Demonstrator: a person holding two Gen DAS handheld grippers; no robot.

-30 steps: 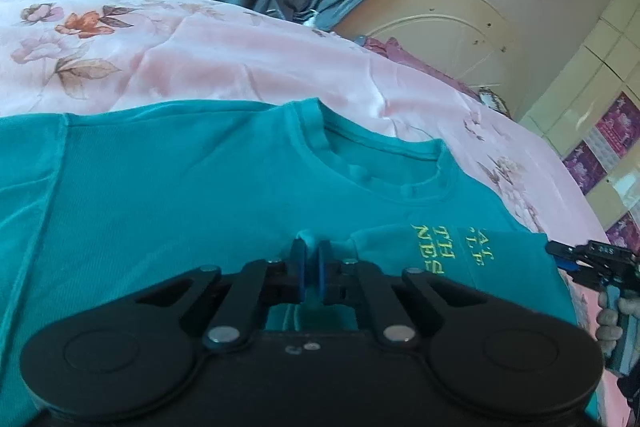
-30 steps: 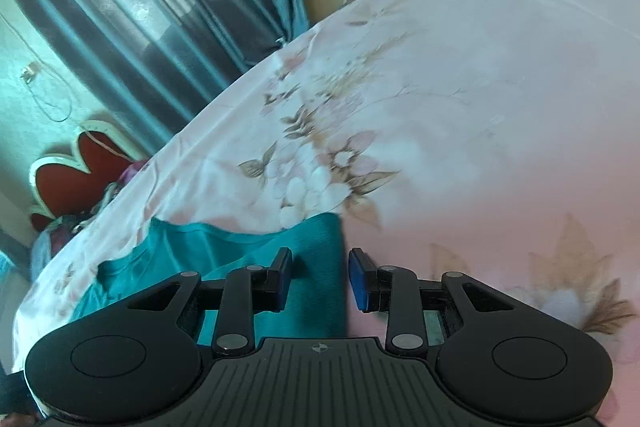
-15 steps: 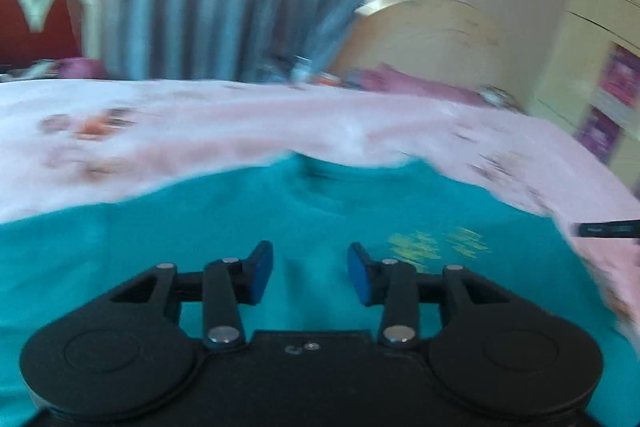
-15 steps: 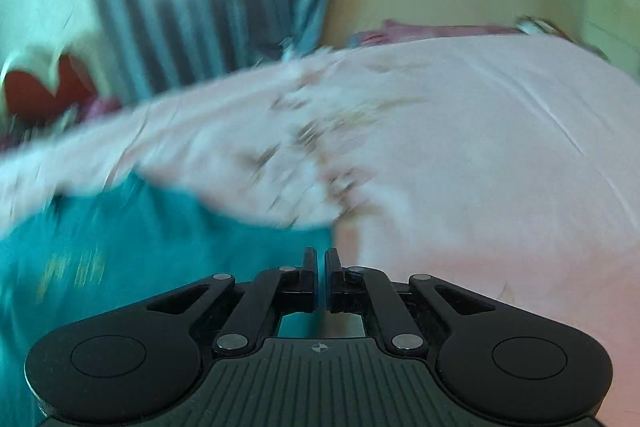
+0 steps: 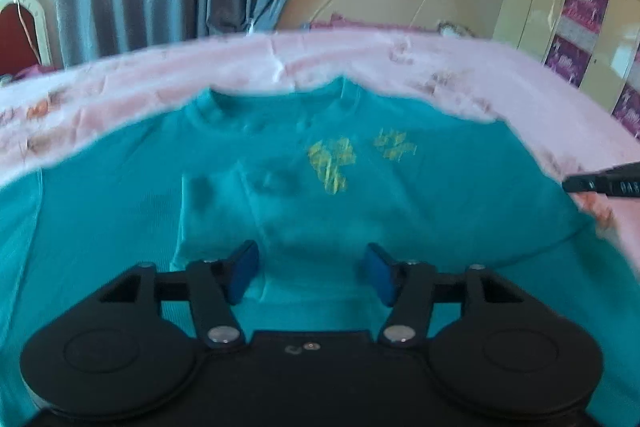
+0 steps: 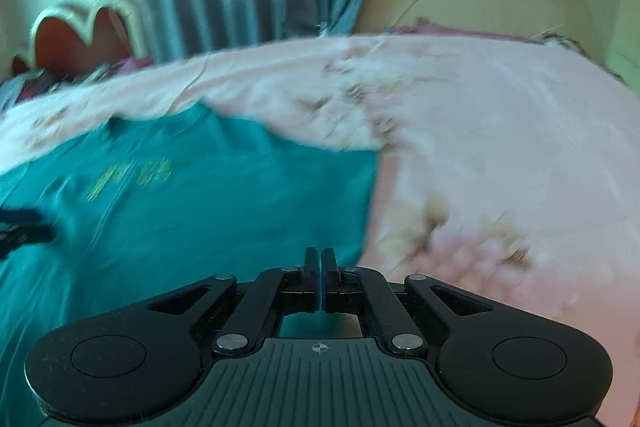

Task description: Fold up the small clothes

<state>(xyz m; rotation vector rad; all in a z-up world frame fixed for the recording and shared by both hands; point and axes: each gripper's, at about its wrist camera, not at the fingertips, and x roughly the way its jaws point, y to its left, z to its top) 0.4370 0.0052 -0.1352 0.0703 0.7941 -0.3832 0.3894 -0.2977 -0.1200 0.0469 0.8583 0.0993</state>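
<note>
Jaws of the right gripper (image 6: 321, 277) are clenched on the edge of the teal shirt (image 6: 208, 211), which spreads away to their left over the pink floral bedsheet (image 6: 500, 147). The left gripper (image 5: 312, 273) hangs released above the shirt's middle, collar (image 5: 276, 99) straight ahead, so the right hand seems better placed for the fold.

The teal t-shirt (image 5: 400, 195) looks like matt knit cloth; floral bedsheet (image 6: 500, 147) is smoother, slightly sheeny fabric. Left gripper (image 5: 312, 273): matt black plastic.
</note>
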